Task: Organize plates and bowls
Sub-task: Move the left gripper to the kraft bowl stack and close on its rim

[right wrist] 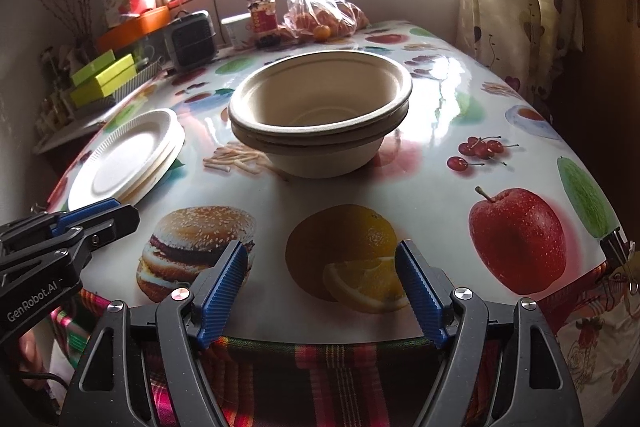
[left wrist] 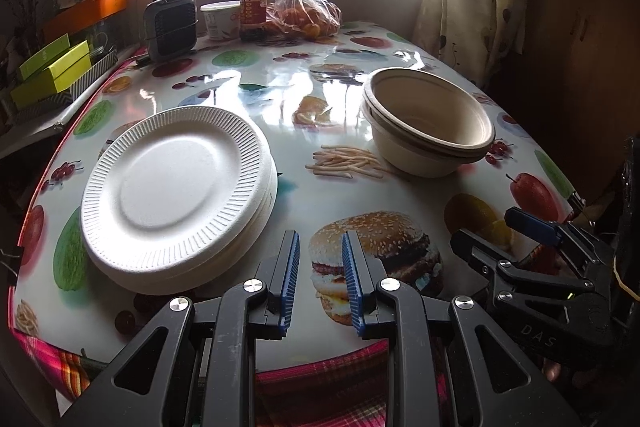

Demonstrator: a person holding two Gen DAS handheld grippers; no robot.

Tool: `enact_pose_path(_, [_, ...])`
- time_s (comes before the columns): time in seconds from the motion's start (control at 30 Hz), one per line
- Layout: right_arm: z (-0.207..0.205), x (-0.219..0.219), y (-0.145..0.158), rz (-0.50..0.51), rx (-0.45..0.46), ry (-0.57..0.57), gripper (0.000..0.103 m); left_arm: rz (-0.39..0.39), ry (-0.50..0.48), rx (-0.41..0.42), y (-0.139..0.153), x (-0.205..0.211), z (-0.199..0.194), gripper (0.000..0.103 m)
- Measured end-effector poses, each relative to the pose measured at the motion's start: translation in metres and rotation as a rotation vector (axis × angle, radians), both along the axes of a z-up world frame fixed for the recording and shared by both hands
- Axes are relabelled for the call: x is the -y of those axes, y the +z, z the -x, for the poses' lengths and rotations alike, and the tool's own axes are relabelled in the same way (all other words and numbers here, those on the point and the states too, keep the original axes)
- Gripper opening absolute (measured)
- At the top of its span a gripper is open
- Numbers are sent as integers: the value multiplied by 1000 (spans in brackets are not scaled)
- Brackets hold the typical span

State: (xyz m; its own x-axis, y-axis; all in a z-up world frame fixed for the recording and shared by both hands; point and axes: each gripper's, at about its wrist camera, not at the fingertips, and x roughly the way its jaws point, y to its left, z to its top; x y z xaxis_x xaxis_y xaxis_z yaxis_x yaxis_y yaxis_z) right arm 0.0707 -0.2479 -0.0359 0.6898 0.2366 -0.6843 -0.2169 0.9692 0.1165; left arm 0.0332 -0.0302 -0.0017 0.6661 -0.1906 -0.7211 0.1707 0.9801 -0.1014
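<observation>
Item: stack of white paper plates, table's left part, ahead-left of our left gripper, jaws apart, empty. Item: nested tan paper bowls, dead ahead of our right gripper, jaws wide apart, empty. We judge each gripper nearer its own stack.

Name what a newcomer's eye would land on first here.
The loud food-print tablecloth grabs attention first. On it, stacked white plates sit left and nested tan bowls right, apart. Both grippers, left and right, hover open at the near edge.
</observation>
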Motion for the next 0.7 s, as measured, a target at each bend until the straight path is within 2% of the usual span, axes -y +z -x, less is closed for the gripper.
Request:
enact_pose_path(0.4, [-34,35,33,-53,88,-69,77,147,-65,-36,14,23,-61,23])
enact_pose_path(0.5, [-49,42,34,-91,71,-81,77,233,-89,-72,14,26,-78,23])
enact_pose_path(0.7, [-73,47,32,-125,44,-93,77,243,-71,-89,13,29,-98,23])
